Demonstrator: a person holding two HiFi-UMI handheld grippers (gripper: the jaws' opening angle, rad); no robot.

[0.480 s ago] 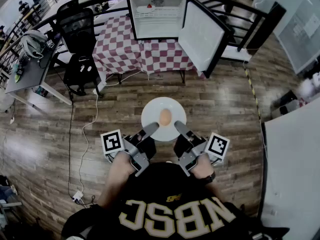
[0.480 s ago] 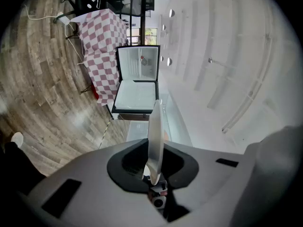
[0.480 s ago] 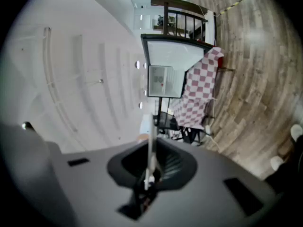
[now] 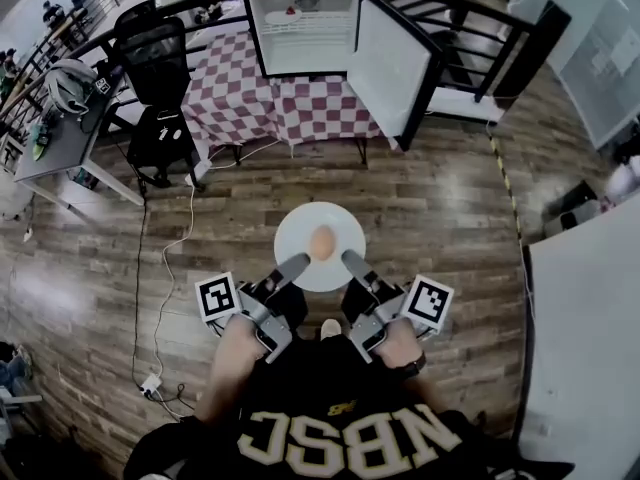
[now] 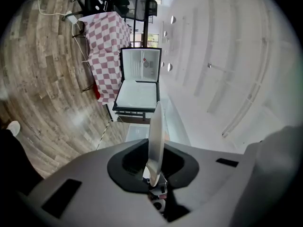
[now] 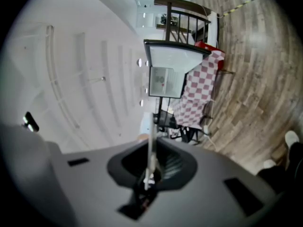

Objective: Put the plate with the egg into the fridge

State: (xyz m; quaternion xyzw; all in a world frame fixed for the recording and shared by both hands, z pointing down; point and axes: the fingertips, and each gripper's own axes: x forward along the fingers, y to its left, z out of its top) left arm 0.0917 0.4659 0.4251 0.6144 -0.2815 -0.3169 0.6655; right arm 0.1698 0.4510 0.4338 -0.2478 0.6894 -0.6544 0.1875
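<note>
A white plate (image 4: 300, 230) with a brown egg (image 4: 322, 241) on it hangs level above the wooden floor, in front of the person's chest. My left gripper (image 4: 297, 262) is shut on the plate's near-left rim and my right gripper (image 4: 350, 260) is shut on its near-right rim. In the left gripper view the plate (image 5: 155, 131) shows edge-on between the jaws, and likewise the plate (image 6: 151, 141) in the right gripper view. The small fridge (image 4: 300, 28) stands open on a table straight ahead, its door (image 4: 388, 63) swung to the right.
The fridge rests on a table with a red-and-white checked cloth (image 4: 270, 103); something small and red lies on its upper shelf (image 4: 292, 10). A black office chair (image 4: 158, 68) and a grey desk (image 4: 60, 143) stand at the left, a white tabletop (image 4: 585, 338) at the right, and a cable (image 4: 165, 268) runs over the floor.
The plate and both grippers sit slightly lower and further left in the head view, and the fridge has shifted toward the top edge. A shoe tip now shows below the plate. Both grips are unchanged.
</note>
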